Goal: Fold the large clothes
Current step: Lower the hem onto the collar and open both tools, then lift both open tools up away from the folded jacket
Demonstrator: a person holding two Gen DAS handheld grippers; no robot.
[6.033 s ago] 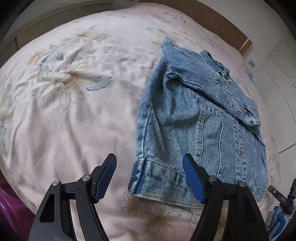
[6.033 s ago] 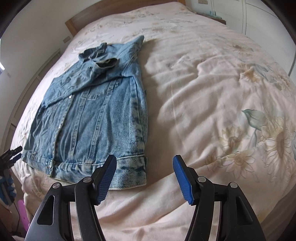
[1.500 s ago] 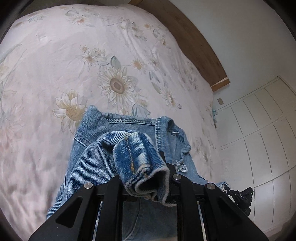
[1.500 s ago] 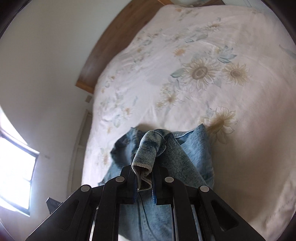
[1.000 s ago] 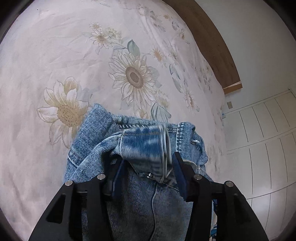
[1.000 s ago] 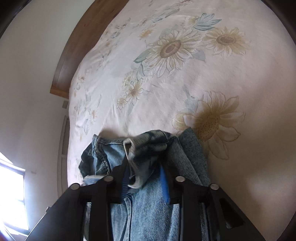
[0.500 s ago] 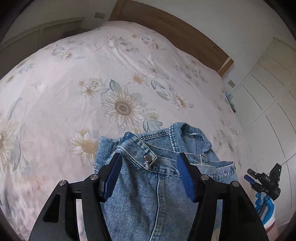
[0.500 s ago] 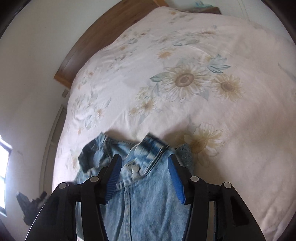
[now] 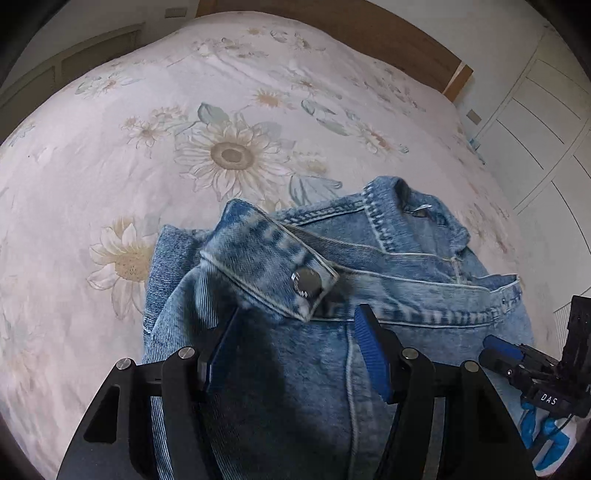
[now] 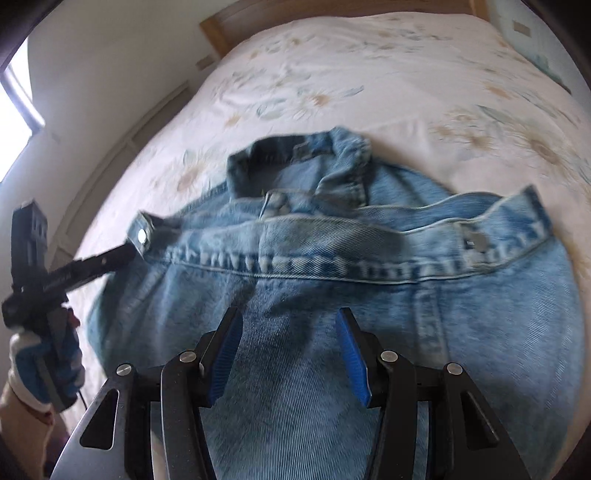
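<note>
- Denim jacket lies folded hem-to-collar on the floral bed, lower centre of both views
- Left gripper and right gripper fingers released, empty
- Likely left: one more fold or tidying

Faded blue denim jacket with pale stitching and silver snap buttons, pale pink bedspread printed with cream sunflowers and grey-green leaves, brown wooden headboard at upper frame, black grippers with blue-padded jaws

The faded blue denim jacket lies folded on the floral bedspread. Its hem band with metal buttons lies doubled up near the collar.
</note>
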